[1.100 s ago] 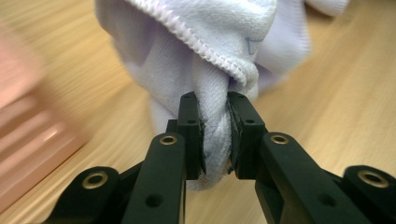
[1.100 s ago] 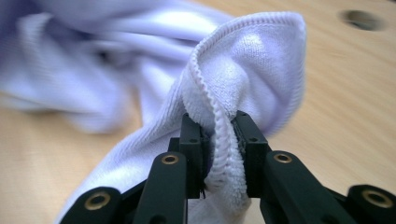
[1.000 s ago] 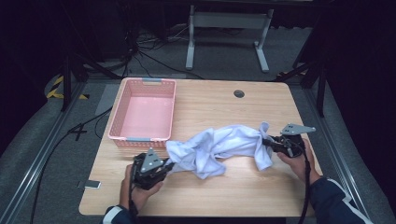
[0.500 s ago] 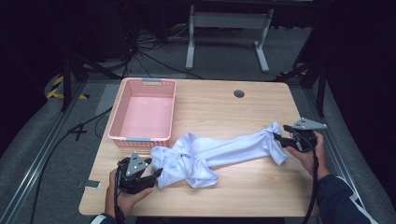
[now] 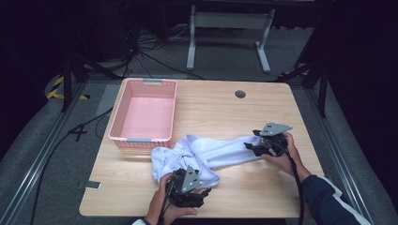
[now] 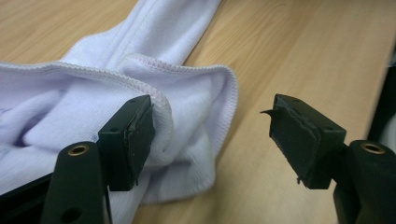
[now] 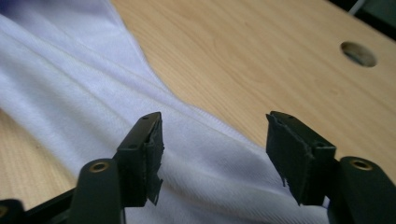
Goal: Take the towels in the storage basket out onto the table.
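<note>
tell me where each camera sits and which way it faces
High view: above the person's side, looking forward and down at the table, basket, cloth; both hands and claws show.
Left gripper view: on the left claw, looking along open jaws at the cloth's hem.
Right gripper view: on the right claw, jaws open over cloth.
All three share the cloth and table.

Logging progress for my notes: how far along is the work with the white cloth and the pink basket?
Done: the white cloth lies stretched lengthwise across the table, though bunched at the left end. In hand: nothing is gripped; the left gripper and right gripper are both open at opposite ends of the cloth. Left: no neat fold shows, and the pink basket holds nothing, if the cloth is meant to go there.
</note>
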Demonstrator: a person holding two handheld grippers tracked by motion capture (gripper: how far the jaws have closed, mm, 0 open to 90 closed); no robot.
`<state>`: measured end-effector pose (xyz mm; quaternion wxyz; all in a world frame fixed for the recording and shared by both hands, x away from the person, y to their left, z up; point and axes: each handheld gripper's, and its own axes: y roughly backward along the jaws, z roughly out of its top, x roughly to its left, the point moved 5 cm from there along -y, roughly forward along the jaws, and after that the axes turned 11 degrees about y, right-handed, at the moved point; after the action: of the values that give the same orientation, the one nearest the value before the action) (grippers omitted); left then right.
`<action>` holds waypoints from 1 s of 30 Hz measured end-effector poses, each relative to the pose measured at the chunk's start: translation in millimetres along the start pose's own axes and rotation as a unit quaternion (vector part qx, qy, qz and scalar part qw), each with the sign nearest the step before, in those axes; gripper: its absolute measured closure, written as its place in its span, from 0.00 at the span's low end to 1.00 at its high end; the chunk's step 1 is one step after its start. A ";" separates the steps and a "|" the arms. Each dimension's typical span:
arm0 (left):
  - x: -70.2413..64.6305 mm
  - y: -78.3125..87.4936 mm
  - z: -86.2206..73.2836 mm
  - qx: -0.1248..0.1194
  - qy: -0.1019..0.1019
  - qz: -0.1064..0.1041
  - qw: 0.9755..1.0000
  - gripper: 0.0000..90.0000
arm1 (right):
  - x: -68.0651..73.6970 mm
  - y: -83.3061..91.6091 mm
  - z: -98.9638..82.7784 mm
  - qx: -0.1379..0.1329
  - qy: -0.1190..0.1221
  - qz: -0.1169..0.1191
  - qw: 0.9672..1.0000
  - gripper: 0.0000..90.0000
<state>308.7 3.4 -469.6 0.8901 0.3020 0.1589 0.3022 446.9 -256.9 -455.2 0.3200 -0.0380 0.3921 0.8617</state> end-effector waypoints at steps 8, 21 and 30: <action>20.4 -25.3 -4.4 0.037 0.012 0.035 0.999 0.46 | -3.5 -27.8 -8.3 0.059 -0.017 0.019 0.998 0.28; 53.8 12.0 -1.1 0.029 -0.005 0.039 0.999 0.98 | -7.3 -9.0 -0.4 0.011 0.000 0.045 0.999 0.90; 92.6 81.7 -18.4 -0.019 0.033 0.092 0.995 0.99 | -16.0 44.8 3.7 -0.066 0.021 0.013 0.998 0.89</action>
<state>335.1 122.1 -441.2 0.8584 0.2884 0.1539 0.3954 434.3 -284.5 -418.5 0.2978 -0.0718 0.3415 0.8886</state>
